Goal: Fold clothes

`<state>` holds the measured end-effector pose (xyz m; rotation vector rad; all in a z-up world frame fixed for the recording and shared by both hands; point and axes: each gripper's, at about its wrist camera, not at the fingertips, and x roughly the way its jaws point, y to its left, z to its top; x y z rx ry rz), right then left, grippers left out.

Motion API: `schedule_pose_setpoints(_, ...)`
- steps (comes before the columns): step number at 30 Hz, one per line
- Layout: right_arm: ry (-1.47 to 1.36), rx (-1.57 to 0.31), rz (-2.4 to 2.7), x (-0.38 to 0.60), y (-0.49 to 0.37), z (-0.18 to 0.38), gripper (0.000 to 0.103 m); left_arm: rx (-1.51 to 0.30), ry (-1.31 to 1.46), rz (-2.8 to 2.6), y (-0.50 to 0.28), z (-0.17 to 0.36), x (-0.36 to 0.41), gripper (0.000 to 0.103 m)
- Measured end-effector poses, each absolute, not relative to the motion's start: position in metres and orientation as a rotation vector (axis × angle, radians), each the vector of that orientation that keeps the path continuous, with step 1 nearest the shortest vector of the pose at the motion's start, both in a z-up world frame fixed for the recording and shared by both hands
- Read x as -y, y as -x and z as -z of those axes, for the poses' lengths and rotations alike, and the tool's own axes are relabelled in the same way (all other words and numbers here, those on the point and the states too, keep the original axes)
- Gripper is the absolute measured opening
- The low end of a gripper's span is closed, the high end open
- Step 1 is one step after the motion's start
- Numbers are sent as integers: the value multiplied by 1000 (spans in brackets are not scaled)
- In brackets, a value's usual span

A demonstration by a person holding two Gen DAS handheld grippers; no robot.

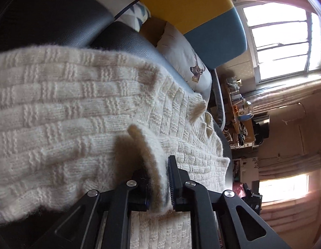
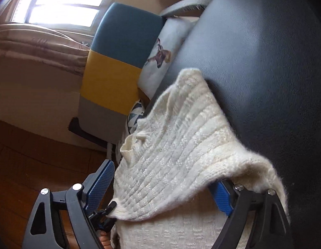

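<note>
Pinching a sweater [image 1: 77, 108] edge, left hand-held gripper [image 1: 160, 184] was clamped; right hand-held gripper [image 2: 160, 186] gaped apart. Knit looked soft, floppy, stretchy imo, so grab edges/corners.

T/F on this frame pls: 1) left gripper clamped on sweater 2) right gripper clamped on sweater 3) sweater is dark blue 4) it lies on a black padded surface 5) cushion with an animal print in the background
1) True: the left gripper is shut on a fold of the sweater.
2) False: the right gripper is open, knit draped between its fingers.
3) False: it is cream white.
4) True: the black padded surface is under it.
5) True: the cushion shows one.
</note>
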<state>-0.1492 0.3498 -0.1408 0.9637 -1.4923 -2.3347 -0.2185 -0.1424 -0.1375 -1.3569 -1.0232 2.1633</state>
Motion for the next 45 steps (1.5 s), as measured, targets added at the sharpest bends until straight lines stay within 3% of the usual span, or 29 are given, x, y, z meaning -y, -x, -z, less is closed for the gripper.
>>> schedule_pose_setpoints(2, -993, 1460, 2416, -355, 145, 140, 77, 949, 1242, -2199, 217, 115, 131, 12)
schedule_pose_setpoints(5, -1120, 1398, 2479, -356, 141, 150, 71, 779, 1088, -2301, 216, 82, 113, 12)
schedule_pose_setpoints(7, -1153, 1361, 2491, -356, 134, 154, 63, 714, 1161, -2341, 219, 93, 114, 12)
schedule_pose_setpoints(12, -1181, 1357, 2434, -363, 127, 153, 63, 562, 1395, -2414, 229, 130, 121, 11)
schedule_pose_setpoints(14, -1218, 1356, 2388, -368, 123, 153, 63, 691, 1395, -2352, 227, 140, 133, 13)
schedule_pose_setpoints(17, -1283, 1305, 2365, -376, 113, 144, 63, 892, 1409, -2227, 228, 149, 149, 27)
schedule_pose_setpoints(20, -1272, 1066, 2524, -377, 108, 114, 65, 924, 1415, -2183, 230, 146, 148, 34)
schedule_pose_setpoints(22, -1282, 896, 2621, -373, 121, 98, 65, 841, 1411, -2205, 230, 140, 139, 34)
schedule_pose_setpoints(25, -1368, 708, 2676, -362, 159, 96, 65, 715, 1396, -2254, 226, 133, 127, 25)
schedule_pose_setpoints(26, -1407, 658, 2681, -358, 173, 99, 65, 681, 1389, -2272, 225, 131, 125, 10)
schedule_pose_setpoints(28, -1500, 656, 2657, -357, 200, 112, 65, 633, 1362, -2308, 220, 129, 121, 8)
schedule_pose_setpoints(32, -1517, 849, 2568, -370, 230, 136, 63, 580, 1311, -2338, 219, 124, 116, 8)
schedule_pose_setpoints(33, -1510, 837, 2565, -369, 233, 135, 28, 568, 1302, -2349, 219, 123, 115, 8)
schedule_pose_setpoints(34, -1518, 801, 2568, -366, 236, 132, 14, 563, 1283, -2359, 220, 119, 115, 8)
schedule_pose_setpoints(40, -1394, 415, 2759, -336, 228, 102, 14, 536, 1065, -2478, 224, 79, 115, 8)
schedule_pose_setpoints(43, -1474, 387, 2759, -335, 237, 118, 15, 455, 1198, -2497, 235, 95, 111, 8)
schedule_pose_setpoints(45, -1495, 427, 2744, -339, 238, 126, 23, 433, 1306, -2471, 239, 114, 108, 8)
